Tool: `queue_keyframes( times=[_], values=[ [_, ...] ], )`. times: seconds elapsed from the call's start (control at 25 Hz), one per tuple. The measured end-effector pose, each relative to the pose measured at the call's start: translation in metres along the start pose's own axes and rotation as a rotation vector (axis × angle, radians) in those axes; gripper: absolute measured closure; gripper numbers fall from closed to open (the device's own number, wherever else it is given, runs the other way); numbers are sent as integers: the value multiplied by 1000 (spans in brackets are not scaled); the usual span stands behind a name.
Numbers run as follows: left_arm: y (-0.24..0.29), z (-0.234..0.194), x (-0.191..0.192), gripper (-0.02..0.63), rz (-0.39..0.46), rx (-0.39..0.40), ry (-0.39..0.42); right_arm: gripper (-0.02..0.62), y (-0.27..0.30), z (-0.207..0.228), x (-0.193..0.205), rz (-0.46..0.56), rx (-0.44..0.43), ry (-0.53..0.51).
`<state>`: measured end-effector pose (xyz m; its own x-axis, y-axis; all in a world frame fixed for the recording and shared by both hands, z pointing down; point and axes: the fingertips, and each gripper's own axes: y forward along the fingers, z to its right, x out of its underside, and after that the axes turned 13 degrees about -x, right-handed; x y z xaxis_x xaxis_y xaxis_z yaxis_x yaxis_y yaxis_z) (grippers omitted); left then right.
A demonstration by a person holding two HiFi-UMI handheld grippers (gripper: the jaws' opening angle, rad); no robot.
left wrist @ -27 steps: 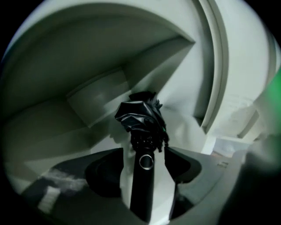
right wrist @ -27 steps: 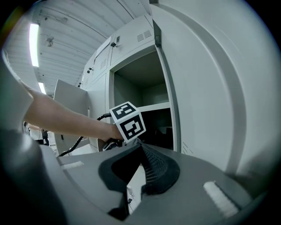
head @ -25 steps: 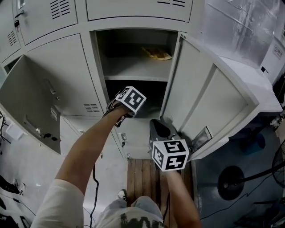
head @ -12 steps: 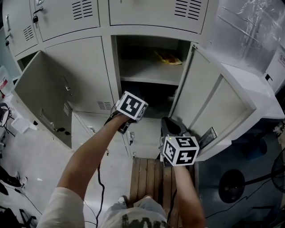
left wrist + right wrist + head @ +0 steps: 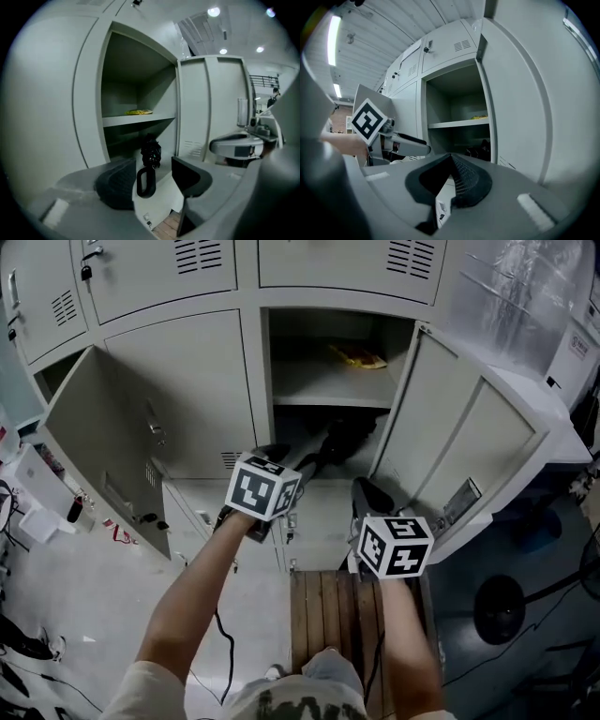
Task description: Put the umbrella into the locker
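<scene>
Black umbrella (image 5: 151, 153) in locker (image 5: 136, 93), handle (image 5: 146, 182) between left gripper's (image 5: 153, 164) just-narrowing fingers (image 5: 117, 183), ungripped

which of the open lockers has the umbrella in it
The middle locker, its door swung out to the right: the black umbrella lies under its shelf, which bears a yellow thing.

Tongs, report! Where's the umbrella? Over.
Left tongs open, just been closing, umbrella handle between, untouched. Right tongs shut, empty. Umbrella lies in lower compartment. Locker door open.
</scene>
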<state>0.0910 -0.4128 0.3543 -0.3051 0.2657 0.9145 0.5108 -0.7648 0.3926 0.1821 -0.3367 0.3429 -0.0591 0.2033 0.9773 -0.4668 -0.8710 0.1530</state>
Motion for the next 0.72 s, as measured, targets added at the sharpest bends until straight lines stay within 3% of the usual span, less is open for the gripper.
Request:
queue_keyframes(
  times=[0.2,0.52,0.72],
  values=[
    [-39,-6,11,396,92,39,-48,597,0,-25,2,20,26,-16],
    [-83,-26,40,495,160,11,-78,597,-8,-63,1,58,39,-54],
    [-106,-29,39,554,206,2,-90,597,-12,-80,3,57,37,-67]
  ],
)
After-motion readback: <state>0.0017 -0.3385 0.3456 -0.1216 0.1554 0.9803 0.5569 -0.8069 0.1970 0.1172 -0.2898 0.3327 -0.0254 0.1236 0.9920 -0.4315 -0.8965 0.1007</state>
